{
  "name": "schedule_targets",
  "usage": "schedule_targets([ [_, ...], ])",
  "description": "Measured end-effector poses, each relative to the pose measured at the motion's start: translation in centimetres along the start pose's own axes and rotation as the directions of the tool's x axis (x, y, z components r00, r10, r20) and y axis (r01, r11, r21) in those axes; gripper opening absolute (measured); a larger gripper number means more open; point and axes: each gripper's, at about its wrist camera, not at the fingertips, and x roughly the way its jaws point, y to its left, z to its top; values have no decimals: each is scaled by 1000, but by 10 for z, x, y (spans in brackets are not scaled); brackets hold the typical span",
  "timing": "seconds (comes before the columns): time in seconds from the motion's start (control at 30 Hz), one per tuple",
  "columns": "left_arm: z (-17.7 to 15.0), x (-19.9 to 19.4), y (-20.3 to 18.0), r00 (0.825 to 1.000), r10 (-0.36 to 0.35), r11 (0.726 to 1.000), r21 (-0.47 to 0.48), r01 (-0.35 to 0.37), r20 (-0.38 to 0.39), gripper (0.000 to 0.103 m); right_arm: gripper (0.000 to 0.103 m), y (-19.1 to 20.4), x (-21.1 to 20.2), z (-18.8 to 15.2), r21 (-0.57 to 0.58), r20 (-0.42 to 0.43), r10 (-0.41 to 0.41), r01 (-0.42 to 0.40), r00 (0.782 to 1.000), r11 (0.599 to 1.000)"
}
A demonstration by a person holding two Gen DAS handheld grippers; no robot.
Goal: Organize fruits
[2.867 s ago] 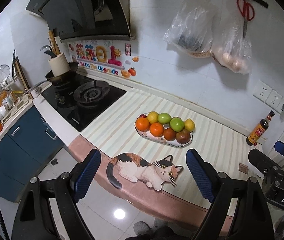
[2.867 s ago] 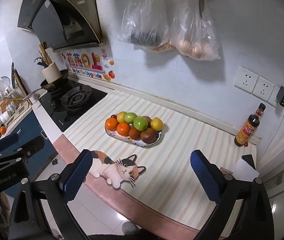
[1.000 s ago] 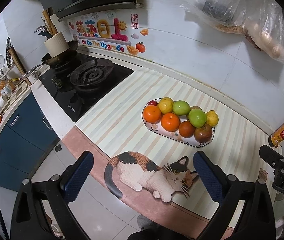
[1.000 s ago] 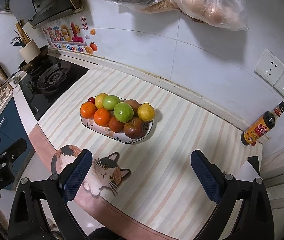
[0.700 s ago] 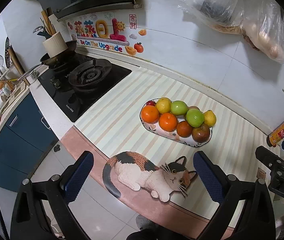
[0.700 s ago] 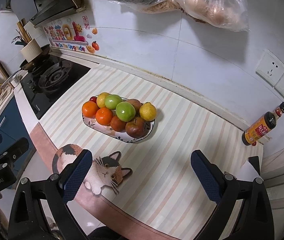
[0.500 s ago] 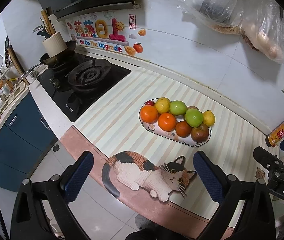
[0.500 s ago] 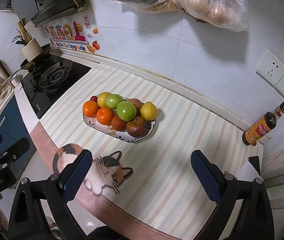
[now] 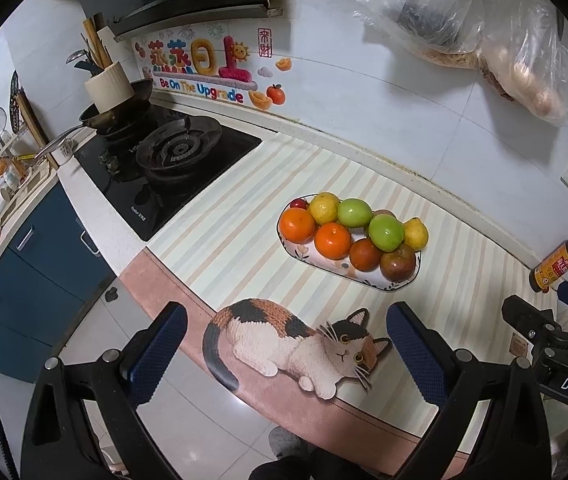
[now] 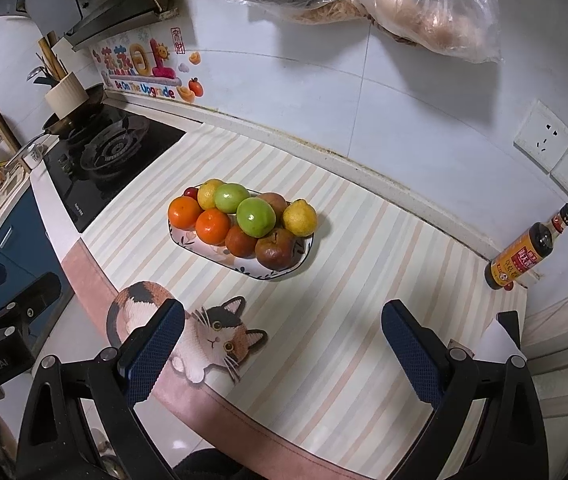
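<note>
1. Your left gripper (image 9: pixel 284 344) and right gripper (image 10: pixel 281 340) both hang over the near edge of the counter (image 10: pixel 364 320), jaws spread wide, nothing between them.
2. All the fruit you can see sits piled on the plate (image 10: pixel 279 274) mid-counter, well ahead of both grippers. No fruit lies loose on the counter.
3. That fits two stages: fruit already gathered and the job near done, or a full plate waiting to be sorted elsewhere. The pictures do not settle which, so no move is certain.
4. On the plate: two oranges (image 10: pixel 184 212) at the left end, two green fruits (image 10: pixel 255 216) on top, yellow fruits at the back left and right, a brown apple (image 10: pixel 275 252) and a dark red fruit in front, and a small red one at the far left.
5. A sauce bottle (image 10: pixel 524 254) stands by the wall at the right, well apart from the plate.
</note>
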Motion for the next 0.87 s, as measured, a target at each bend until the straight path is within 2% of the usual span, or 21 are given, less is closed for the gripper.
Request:
schedule_targets([
  [0.87,-10,-8,4,1000,5,1000,-3,-5,13,102,101,3,-2,-2,-10,-1,22,-22,1000,1000],
])
